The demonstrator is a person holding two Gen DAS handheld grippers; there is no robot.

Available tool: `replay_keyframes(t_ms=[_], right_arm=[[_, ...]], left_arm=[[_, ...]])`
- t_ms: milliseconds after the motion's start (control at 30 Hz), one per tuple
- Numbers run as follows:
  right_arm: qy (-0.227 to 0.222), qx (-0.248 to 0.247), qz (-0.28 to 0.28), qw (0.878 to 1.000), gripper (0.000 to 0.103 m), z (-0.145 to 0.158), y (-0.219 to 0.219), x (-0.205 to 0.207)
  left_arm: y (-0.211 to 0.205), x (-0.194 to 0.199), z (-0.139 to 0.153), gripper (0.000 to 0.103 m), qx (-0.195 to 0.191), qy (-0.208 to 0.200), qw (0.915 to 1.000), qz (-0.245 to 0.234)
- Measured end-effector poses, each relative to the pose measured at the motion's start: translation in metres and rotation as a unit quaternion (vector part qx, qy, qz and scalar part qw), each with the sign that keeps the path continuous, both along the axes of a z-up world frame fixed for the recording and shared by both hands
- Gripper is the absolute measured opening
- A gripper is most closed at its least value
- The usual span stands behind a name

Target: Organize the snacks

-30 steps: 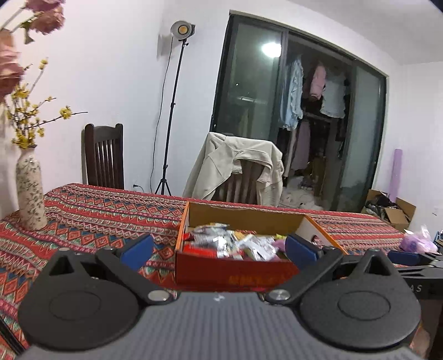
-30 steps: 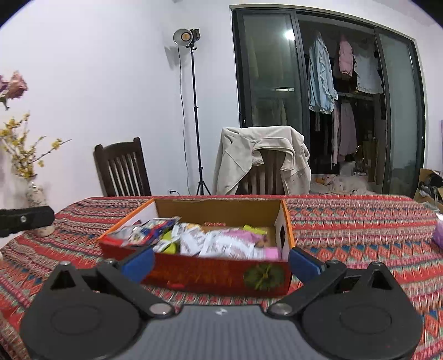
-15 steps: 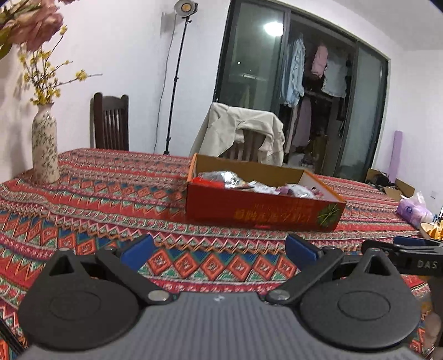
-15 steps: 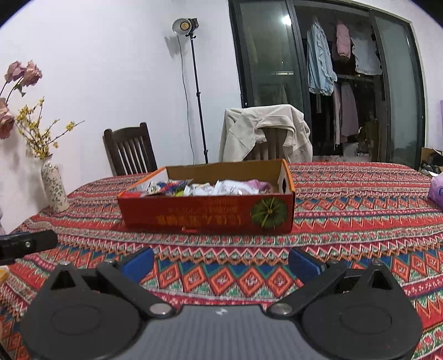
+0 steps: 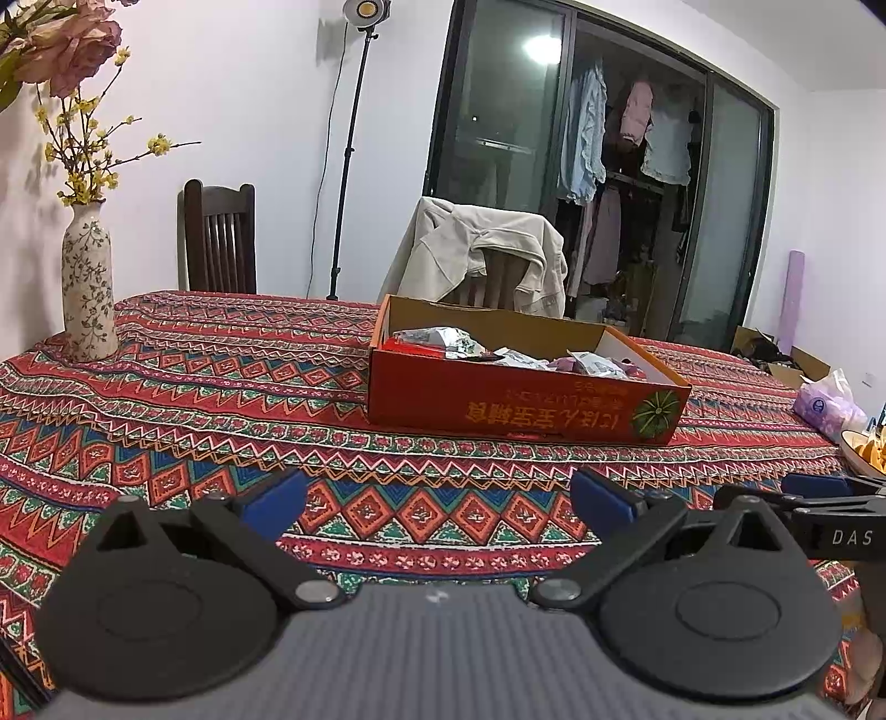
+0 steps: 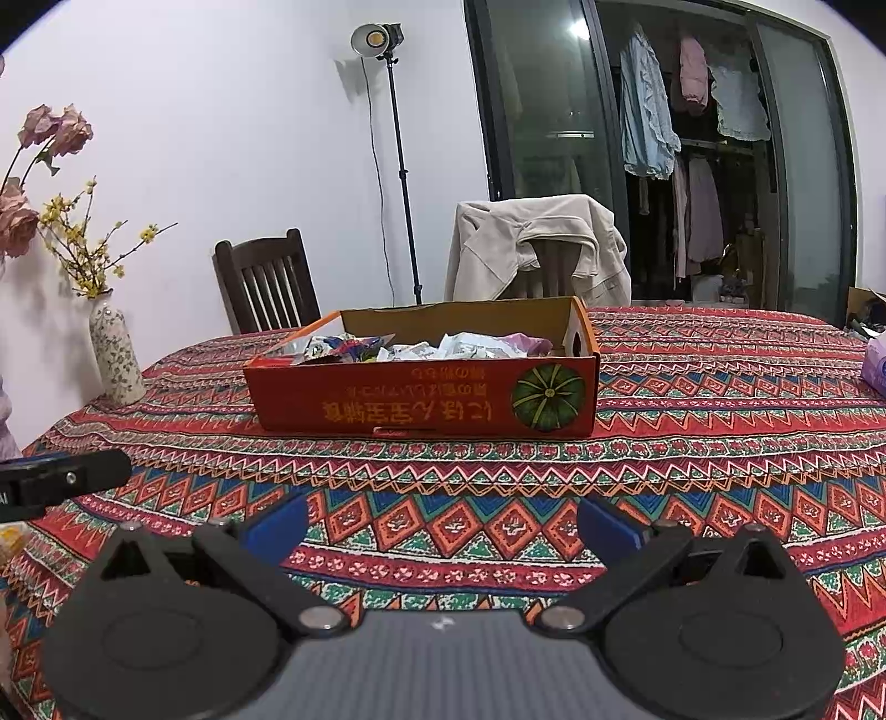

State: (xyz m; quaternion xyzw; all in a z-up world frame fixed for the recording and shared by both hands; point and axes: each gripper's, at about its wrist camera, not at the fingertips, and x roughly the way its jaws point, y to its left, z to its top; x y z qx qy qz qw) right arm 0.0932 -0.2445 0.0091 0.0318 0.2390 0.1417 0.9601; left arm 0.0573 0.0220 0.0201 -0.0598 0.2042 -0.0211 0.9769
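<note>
- Dining room w/ a table (image 5: 183,399) under a red patterned cloth; white wall behind, dark glass doors upper right w/ clothes hanging inside.
- Nearest, bottom of frame in each wrist view: left gripper (image 5: 437,501) and right gripper (image 6: 443,523), both spread wide, blue pads apart, nothing between them. Both hang low over bare cloth, well apart from the box.
- Right gripper's tip also shows at the right edge of the left view; left gripper's tip pokes in at the left edge of the right view, so the two sit side by side.
- Mid-frame, centre: orange cardboard box (image 6: 421,401) on the cloth, open top, pumpkin print on its front right corner. Snack packets (image 6: 443,346) heaped inside – silver, white, pink wrappers; can't tell individual items.
- No loose packets visible on the cloth near the grippers.
- Right edge of left view: pale plastic bag (image 5: 828,401) and a bowl rim just below it; contents unclear.
- Far left: floral vase (image 5: 88,291) w/ yellow sprigs. Beyond the table: dark wooden chair (image 6: 266,277), a chair w/ a beige jacket (image 6: 540,243), a lamp stand (image 6: 382,41).
- Judgement: box looks full, so either packing is about done or a sort of its contents hasn't begun. Next move prob. needs a reach fwd to the box, grippers open as they are, then a close on one packet's edge.
</note>
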Motion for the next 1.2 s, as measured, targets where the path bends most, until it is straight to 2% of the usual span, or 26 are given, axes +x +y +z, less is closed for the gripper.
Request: replay_keyframes(t_ms=[1200], right_arm=[[0.002,-0.001,0.002,1.0,0.103,-0.0013,0.0017,0.0004]], left_arm=[[-0.0008,0.0009,-0.0027,0.103,-0.002,0.004,1.0,-0.003]])
